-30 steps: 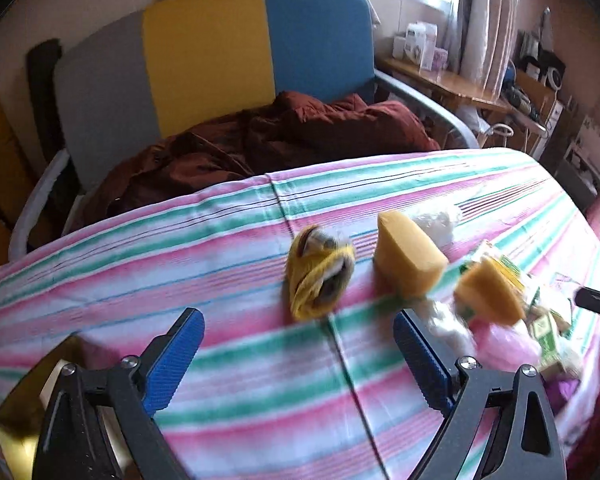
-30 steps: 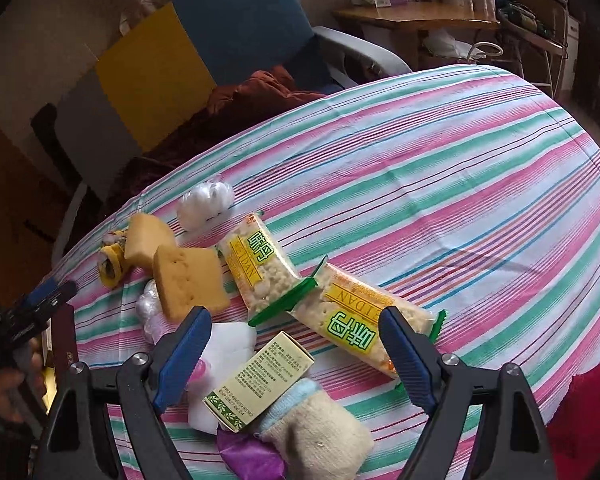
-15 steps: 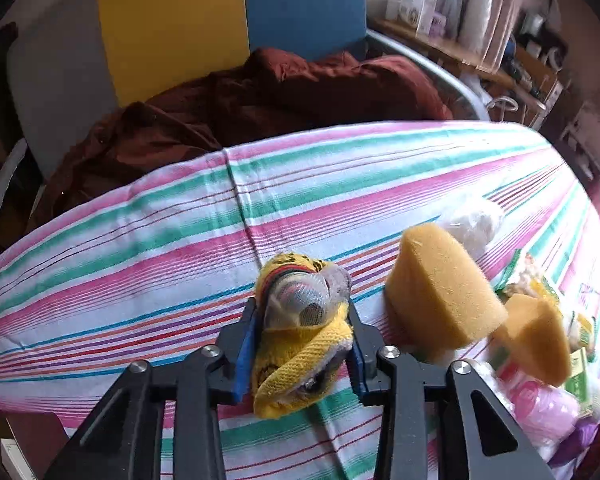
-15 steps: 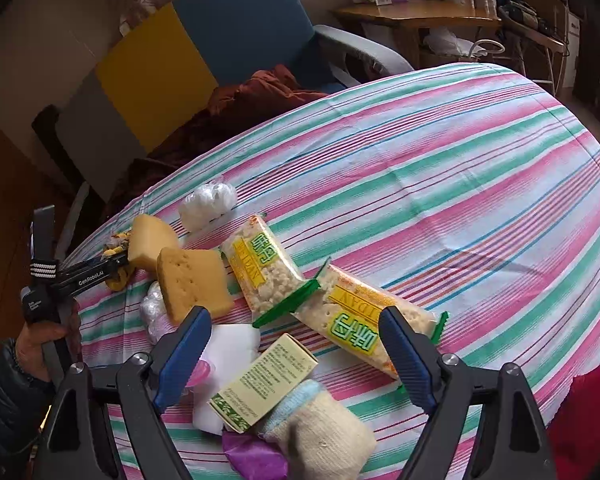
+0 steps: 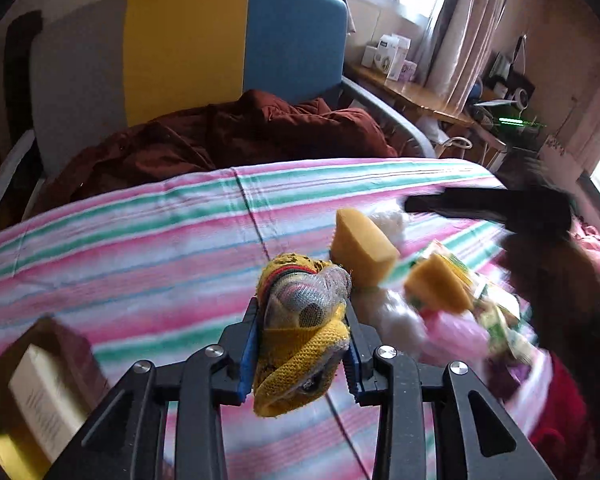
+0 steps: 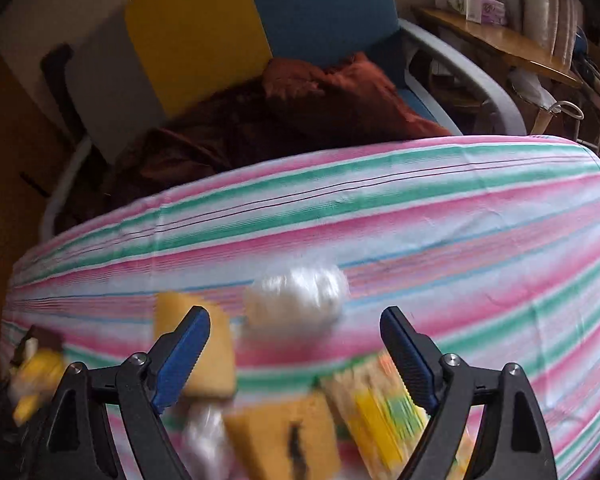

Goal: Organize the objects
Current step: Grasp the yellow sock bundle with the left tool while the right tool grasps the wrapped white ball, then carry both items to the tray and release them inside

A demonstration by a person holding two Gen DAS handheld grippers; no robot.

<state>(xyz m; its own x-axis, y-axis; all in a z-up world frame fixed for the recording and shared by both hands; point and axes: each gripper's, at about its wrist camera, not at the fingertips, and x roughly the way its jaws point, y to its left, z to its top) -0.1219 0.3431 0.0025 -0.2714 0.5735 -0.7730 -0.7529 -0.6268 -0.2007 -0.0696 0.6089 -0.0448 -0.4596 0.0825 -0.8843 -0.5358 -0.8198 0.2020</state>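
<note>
Left tool clamped tight on the yellow knitted bundle at lower centre, its long axis running away from the camera toward the two sponges. Wide striped surface lay free to the upper left, its far edge meeting the chair. Right tool gaped wide with nothing held, a blurred white ball just beyond its tips; the packets at the bottom were smeared and cut off.

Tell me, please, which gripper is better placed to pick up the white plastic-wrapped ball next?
Right. The right gripper is open with the white plastic-wrapped ball just ahead of its jaws; the left gripper is shut on the yellow knitted sock bundle.
</note>
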